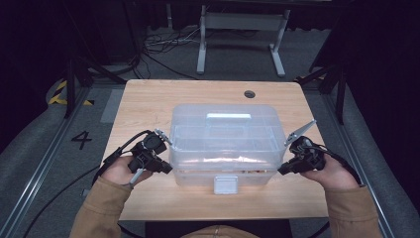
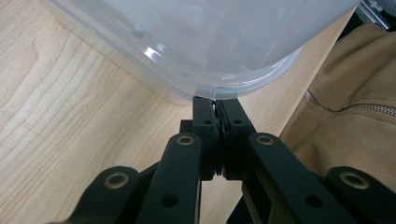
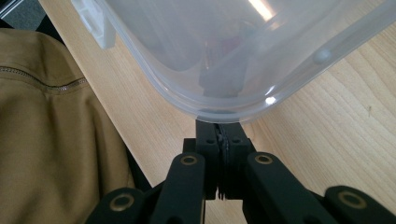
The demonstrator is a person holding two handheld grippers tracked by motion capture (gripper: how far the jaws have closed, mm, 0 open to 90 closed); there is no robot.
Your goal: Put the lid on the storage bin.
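Clear box (image 1: 225,141) sits mid-bench (image 1: 148,99), lid on, white latch (image 1: 225,184) facing the person. Left gripper (image 1: 166,168) is at the box's near left corner, right gripper (image 1: 282,171) at the near right corner. In the left gripper view the black fingers (image 2: 205,116) are pressed together, tips right up under the box's rim (image 2: 224,88). Same on the other side: fingers (image 3: 208,133) pressed together, tips against the rim (image 3: 219,112) (whether anything is pinched there, I cannot tell). Tan sleeves (image 1: 101,203) come in from the near edge.
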